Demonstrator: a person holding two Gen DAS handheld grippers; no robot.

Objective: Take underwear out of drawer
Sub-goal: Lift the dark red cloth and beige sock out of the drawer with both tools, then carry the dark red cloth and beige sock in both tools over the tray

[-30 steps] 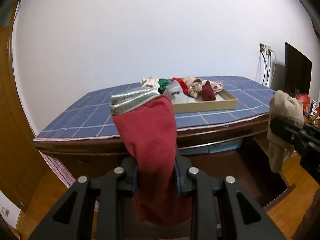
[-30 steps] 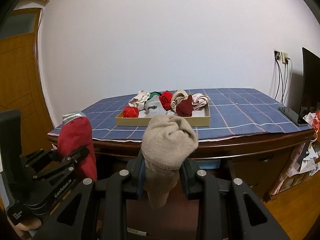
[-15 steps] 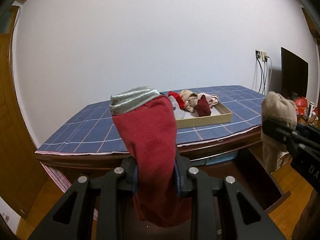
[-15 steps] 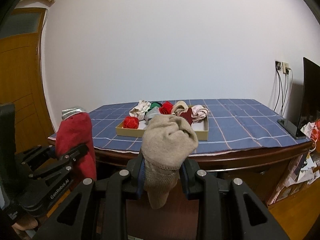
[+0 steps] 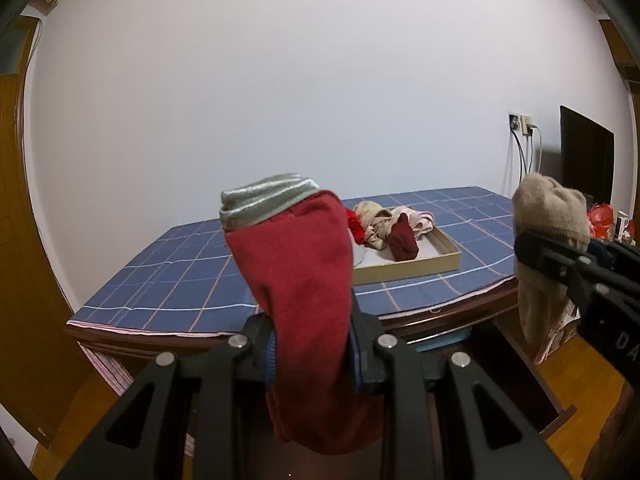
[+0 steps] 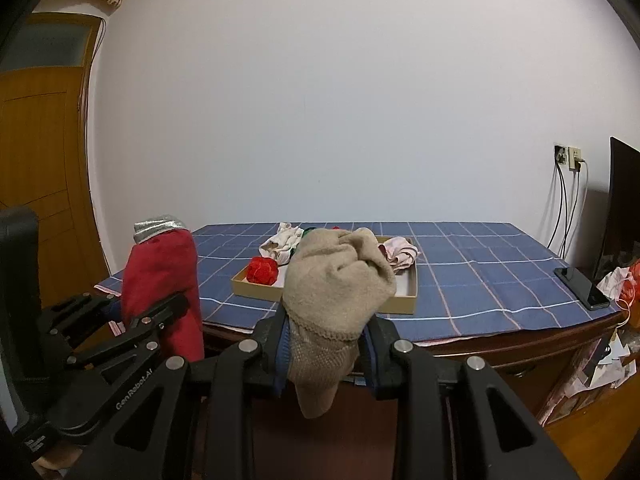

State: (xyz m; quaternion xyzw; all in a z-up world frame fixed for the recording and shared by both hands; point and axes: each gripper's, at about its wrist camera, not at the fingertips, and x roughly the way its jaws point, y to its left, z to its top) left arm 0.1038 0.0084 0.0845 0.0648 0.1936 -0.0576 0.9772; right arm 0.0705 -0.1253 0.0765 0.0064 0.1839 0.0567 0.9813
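My left gripper [image 5: 314, 356] is shut on red underwear with a grey waistband [image 5: 300, 276], which stands up between the pads and hangs below them. The same red underwear [image 6: 162, 276] shows at the left of the right wrist view. My right gripper [image 6: 324, 356] is shut on a bunched beige underwear [image 6: 336, 280]; in the left wrist view that beige piece [image 5: 548, 224] is at the right edge. Both are held in front of the wooden dresser. Its open drawer [image 5: 516, 364] lies below, at the lower right.
A blue checked cloth [image 6: 480, 276] covers the dresser top. On it stands a shallow cardboard tray [image 6: 412, 292] holding several bunched garments. A dark phone [image 6: 582, 288] lies at the right edge, a black screen [image 5: 586, 156] and wall sockets with cables behind. A wooden door [image 6: 36, 160] is at the left.
Both grippers have risen with their garments still clamped. The dresser top and tray sit lower in both views, and more of the wall shows above.
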